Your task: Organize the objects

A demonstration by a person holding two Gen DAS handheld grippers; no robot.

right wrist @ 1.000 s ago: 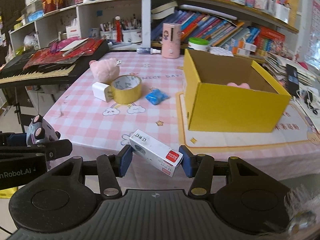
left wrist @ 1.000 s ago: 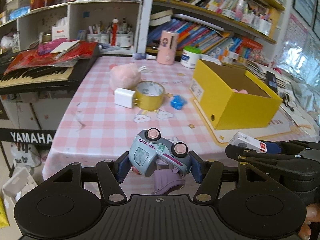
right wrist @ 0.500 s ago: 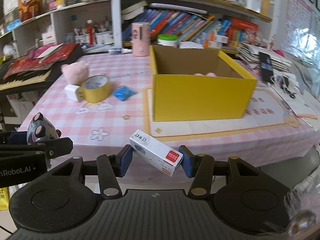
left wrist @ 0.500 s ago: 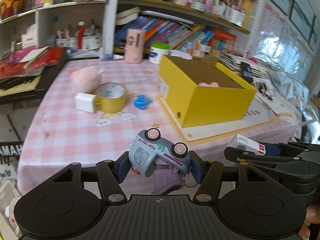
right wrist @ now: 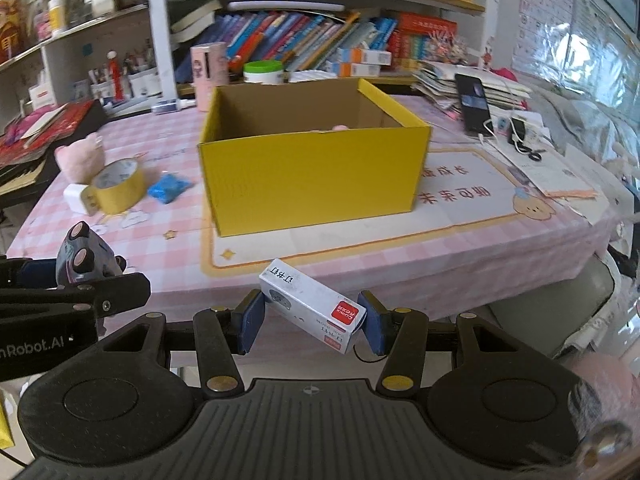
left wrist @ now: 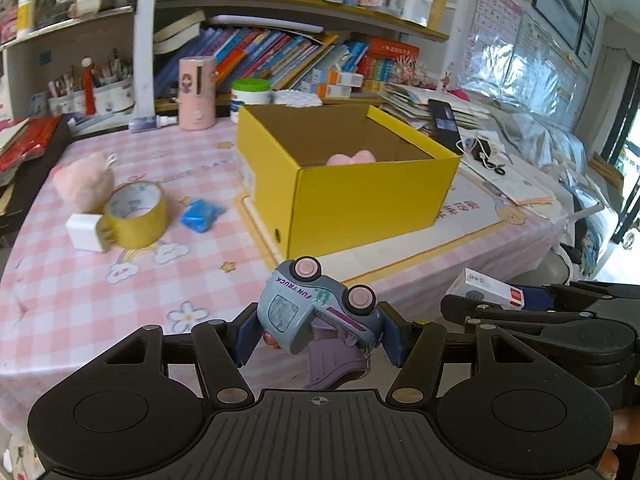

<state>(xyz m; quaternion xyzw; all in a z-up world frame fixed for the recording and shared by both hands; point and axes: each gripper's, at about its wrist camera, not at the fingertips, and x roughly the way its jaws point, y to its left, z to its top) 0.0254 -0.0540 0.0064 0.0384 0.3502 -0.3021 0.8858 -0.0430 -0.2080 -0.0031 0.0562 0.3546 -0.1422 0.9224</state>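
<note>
Low in the left wrist frame, the left gripper point(left wrist: 318, 334) is clamped on a toy truck point(left wrist: 316, 312) lying on its side, wheels up. At the bottom centre of the right wrist frame, the right gripper point(right wrist: 312, 320) pinches a small white staple box point(right wrist: 312, 306) — held at a slant. The open yellow box point(right wrist: 312, 168) sits mid-frame on the pink checked table point(left wrist: 80, 280), well apart from both. The slanted staple box could likely pivot out — or either load could catch the near wall.

One yellow box point(right wrist: 316, 184), one tape roll point(left wrist: 134, 216), one toy truck point(left wrist: 316, 312), one small white carton point(right wrist: 312, 310). One blue packet point(left wrist: 200, 218), one white charger point(left wrist: 82, 232). Two pink plush toys: one beside the tape point(left wrist: 82, 180), one inside the box point(left wrist: 352, 158).
</note>
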